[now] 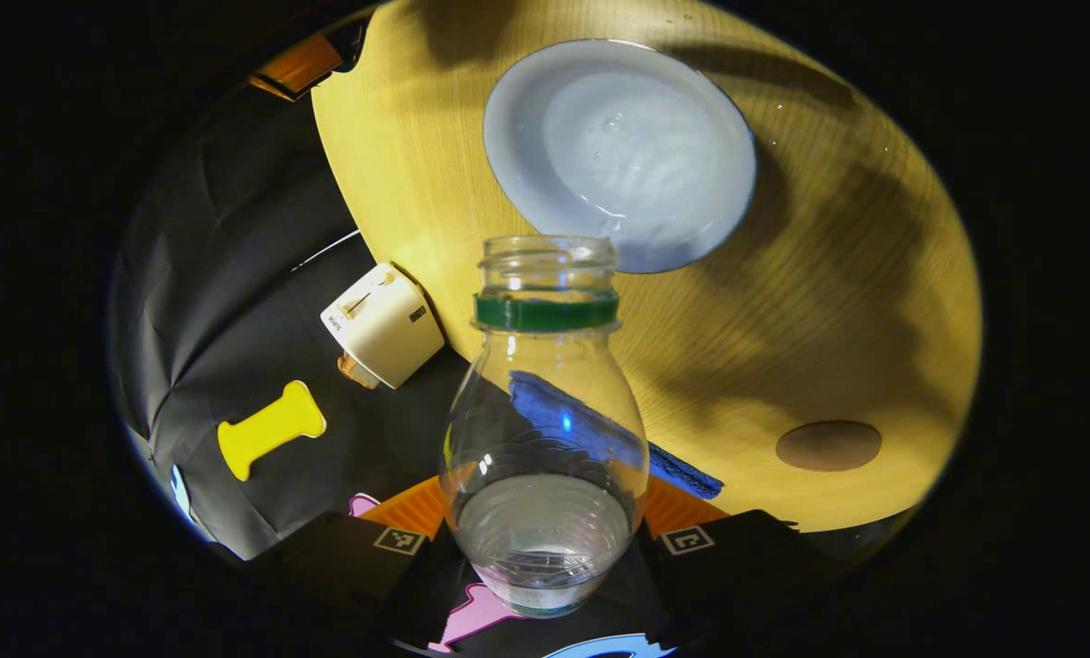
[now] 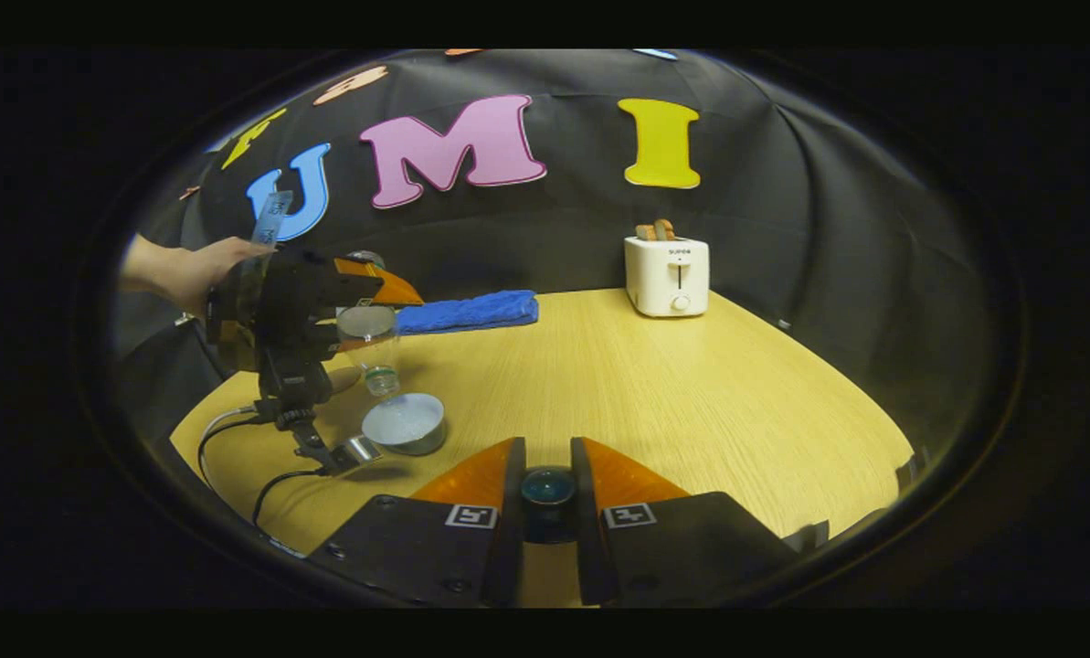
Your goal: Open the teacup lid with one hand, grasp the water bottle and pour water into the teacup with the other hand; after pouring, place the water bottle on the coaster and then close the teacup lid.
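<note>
My left gripper is shut on a clear water bottle with a green neck ring and no cap. A little water lies in the bottle. Its open mouth tilts toward the pale teacup, which holds water and stands uncovered on the wooden table. A brown round coaster lies to the right of the bottle. In the right gripper view, the left gripper, held by a hand, tips the bottle over the teacup. My right gripper is shut on the dark round knob of the teacup lid, held above the table.
A white toaster with bread stands at the table's back edge. A folded blue cloth lies at the back left. Cables trail from the left gripper over the table's left edge. Bare wood spreads across the middle and right.
</note>
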